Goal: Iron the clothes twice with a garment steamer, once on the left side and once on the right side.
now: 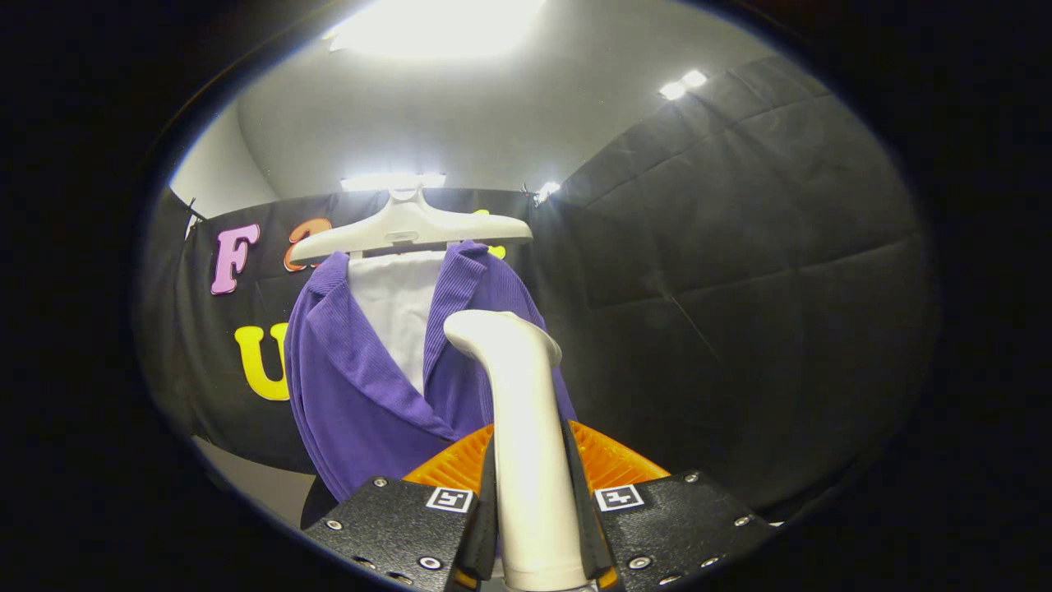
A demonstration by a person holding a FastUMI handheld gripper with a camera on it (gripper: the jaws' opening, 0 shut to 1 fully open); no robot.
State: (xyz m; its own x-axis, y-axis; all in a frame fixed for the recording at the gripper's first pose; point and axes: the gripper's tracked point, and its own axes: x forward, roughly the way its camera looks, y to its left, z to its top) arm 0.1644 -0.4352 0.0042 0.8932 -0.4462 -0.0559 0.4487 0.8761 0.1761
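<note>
My gripper (532, 501) is clamped on the white garment steamer (526, 436), its head raised before the purple jacket (362, 386) on its hanger (408, 228).

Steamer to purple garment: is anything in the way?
Nothing visible. The hand-held gripper is shut on the steamer, whose head points toward the purple garment hanging on the hanger just beyond.

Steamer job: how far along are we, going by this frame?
Done: the garment steamer is picked up, the gripper shut on its handle, jaws pressing from both sides. In hand: its head rises just ahead of the purple jacket, which hangs on a white hanger; whether the head touches the fabric I cannot tell. Left: no pass looks finished here, so count both sides as pending.
</note>
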